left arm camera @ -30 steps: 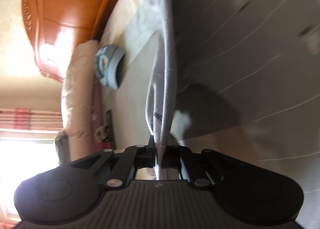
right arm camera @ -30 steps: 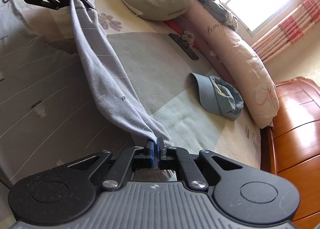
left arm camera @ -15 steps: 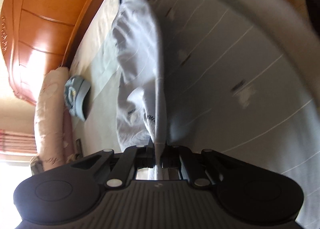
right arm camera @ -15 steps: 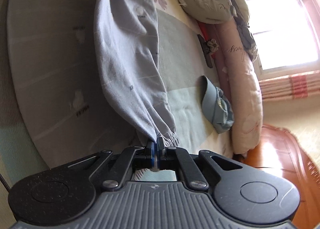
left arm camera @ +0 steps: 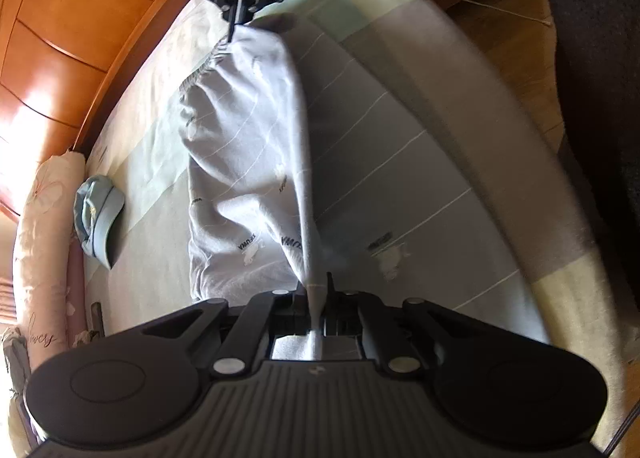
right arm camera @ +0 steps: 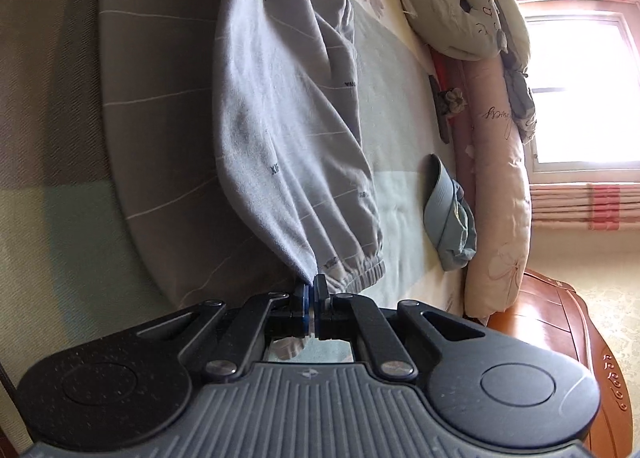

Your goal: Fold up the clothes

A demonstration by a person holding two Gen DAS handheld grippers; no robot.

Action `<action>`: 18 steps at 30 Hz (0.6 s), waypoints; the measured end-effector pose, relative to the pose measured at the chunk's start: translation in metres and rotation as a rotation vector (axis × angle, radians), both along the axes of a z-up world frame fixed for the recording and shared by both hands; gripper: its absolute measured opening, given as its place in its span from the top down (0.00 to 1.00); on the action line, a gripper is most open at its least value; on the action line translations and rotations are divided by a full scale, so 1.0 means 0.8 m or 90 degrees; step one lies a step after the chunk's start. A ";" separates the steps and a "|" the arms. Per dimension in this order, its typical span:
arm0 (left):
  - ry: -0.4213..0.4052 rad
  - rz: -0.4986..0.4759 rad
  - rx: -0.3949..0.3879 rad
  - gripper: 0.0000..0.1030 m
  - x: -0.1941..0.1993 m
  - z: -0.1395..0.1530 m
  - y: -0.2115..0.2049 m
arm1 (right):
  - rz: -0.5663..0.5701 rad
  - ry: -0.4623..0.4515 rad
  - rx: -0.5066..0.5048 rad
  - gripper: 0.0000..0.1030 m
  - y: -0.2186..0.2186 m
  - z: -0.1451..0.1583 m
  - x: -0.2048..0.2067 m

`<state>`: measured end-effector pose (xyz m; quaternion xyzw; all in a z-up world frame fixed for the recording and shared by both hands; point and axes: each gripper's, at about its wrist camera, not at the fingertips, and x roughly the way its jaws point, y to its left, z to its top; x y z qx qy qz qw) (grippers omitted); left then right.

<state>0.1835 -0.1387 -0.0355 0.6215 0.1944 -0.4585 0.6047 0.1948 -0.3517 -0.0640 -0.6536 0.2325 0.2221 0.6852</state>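
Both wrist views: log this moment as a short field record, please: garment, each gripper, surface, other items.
garment: grey trousers, stretched between both grippers over the bed
left gripper: shut on trousers
right gripper: shut on trousers, at the cuffed end
surface: bed with striped grey cover
other items: blue cap, long pink bolster, round cushion
fold: not yet made

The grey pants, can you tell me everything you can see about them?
The grey pants are soft, sweatpant-like cloth, pale grey, with thin white lines and small dark printed words. The leg ends have gathered elastic cuffs. They lie stretched lengthwise on the bed, folded along their length with one leg over the other, and a bit wrinkled. The left gripper is shut on one end and the right gripper on the cuff end, so the edge between them is lifted slightly.
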 end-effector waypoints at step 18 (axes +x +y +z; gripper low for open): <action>0.036 -0.017 0.003 0.99 -0.021 -0.020 -0.008 | 0.007 -0.003 -0.025 0.96 -0.003 -0.021 -0.018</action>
